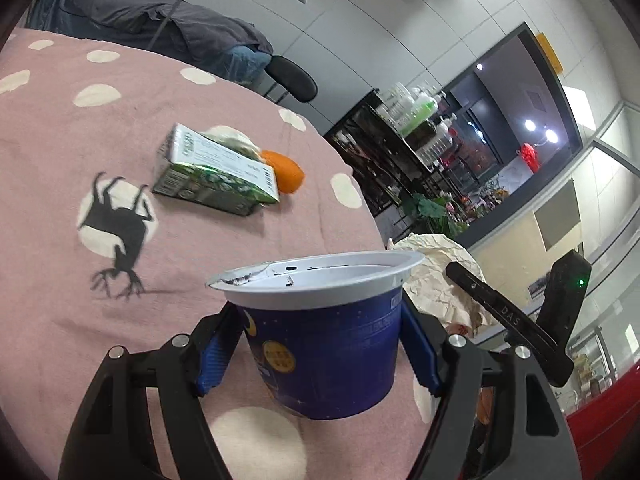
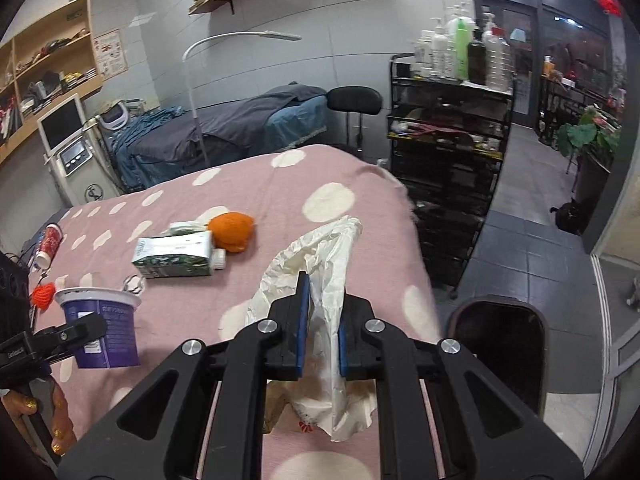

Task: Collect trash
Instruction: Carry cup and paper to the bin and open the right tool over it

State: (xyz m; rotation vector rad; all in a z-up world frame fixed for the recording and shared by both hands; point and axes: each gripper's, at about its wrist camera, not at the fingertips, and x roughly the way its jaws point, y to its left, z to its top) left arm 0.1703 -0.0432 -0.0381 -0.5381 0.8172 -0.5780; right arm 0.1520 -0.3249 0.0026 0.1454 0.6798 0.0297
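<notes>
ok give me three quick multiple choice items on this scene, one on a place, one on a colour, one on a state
1. Where is the green carton?
A. on the pink spotted cover
B. inside the bin
C. on the black cart

2. What colour is the cup body?
A. red
B. dark blue
C. yellow

3. What is the right tool doing?
A. open over the carton
B. shut on the white plastic bag
C. shut on the orange peel

Answers:
1 A: the green carton lies on the pink spotted cover.
2 B: the cup in the left tool is dark blue.
3 B: the right tool pinches the white plastic bag.
</notes>
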